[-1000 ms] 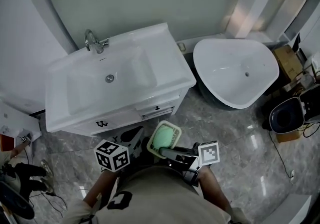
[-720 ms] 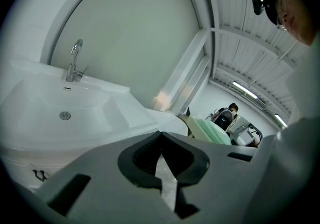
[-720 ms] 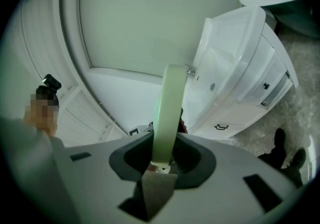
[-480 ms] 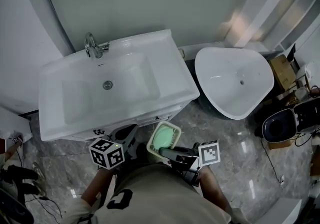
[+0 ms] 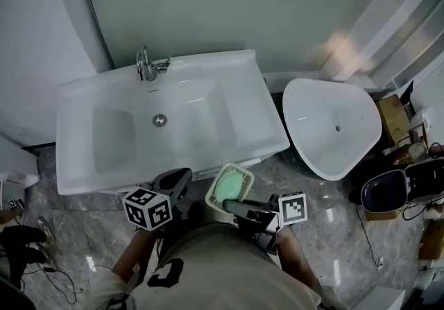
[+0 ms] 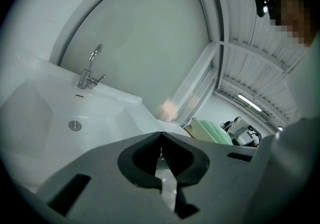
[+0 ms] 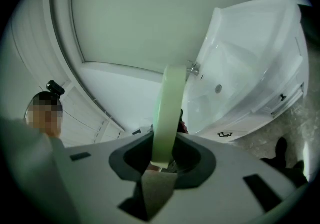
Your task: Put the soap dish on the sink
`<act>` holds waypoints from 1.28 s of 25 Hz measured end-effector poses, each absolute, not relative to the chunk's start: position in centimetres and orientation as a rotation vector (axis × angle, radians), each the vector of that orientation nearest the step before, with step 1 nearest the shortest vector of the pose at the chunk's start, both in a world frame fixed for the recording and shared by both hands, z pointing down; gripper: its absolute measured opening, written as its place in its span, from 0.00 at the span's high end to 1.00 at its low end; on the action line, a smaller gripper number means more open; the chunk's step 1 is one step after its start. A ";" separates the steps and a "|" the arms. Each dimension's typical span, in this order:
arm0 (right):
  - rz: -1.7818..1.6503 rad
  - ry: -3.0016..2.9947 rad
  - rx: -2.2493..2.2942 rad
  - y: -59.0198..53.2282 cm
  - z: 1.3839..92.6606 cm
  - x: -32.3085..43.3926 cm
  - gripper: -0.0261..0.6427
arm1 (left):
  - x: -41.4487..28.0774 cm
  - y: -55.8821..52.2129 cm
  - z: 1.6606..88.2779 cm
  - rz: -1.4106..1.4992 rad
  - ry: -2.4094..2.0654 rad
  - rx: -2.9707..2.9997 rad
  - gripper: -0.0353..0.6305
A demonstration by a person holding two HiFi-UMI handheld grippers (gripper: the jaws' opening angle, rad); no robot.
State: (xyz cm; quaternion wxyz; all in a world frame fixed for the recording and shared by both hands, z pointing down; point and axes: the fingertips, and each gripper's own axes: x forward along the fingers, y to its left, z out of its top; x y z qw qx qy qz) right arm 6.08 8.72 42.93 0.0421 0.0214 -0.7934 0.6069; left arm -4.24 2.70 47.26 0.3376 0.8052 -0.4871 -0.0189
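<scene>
While the right gripper (image 5: 234,204) stays clamped on its near rim, the soap dish (image 5: 230,187), pale green with a cream edge, hangs in the air just off the sink's front lip, at about five o'clock from the drain (image 5: 159,120). In the right gripper view the dish (image 7: 167,113) shows edge-on, standing up from between the two pads, which press on it from either side.

A second ago a clear strip of cabinet front and floor lay between the dish and the sink (image 5: 243,111); now the dish's far edge meets the front lip in the head view. Both grippers have come in toward the basin together, and the grip on the dish looks unchanged. I judge the carry nearly done: what remains is a reach over the lip and a set-down, probably on the flat ledge at three o'clock of the bowl.

The left gripper (image 5: 175,182), at nine o'clock of the dish, has its jaws pressed together on nothing, and its own view (image 6: 161,143) shows the tips meeting.

The sink is white and glossy, so the dish may slide if let go tilted. The faucet (image 5: 147,64) stands at twelve o'clock on the back rim. A white tub (image 5: 319,139) sits at three o'clock of the sink on grey marble floor (image 5: 326,232), with a cardboard box (image 5: 390,111) and a dark bin (image 5: 383,194) beyond it.
</scene>
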 end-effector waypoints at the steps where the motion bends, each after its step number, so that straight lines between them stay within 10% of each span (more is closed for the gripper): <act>1: 1.851 -2.426 0.054 8.6 42.9 5.5 0.80 | -4.9 2.7 47.3 -0.055 -1.276 2.093 0.92; 32: 1.791 -2.328 -0.298 -2.2 42.6 3.0 0.80 | -10.4 -5.1 45.9 -0.062 -1.611 1.937 0.92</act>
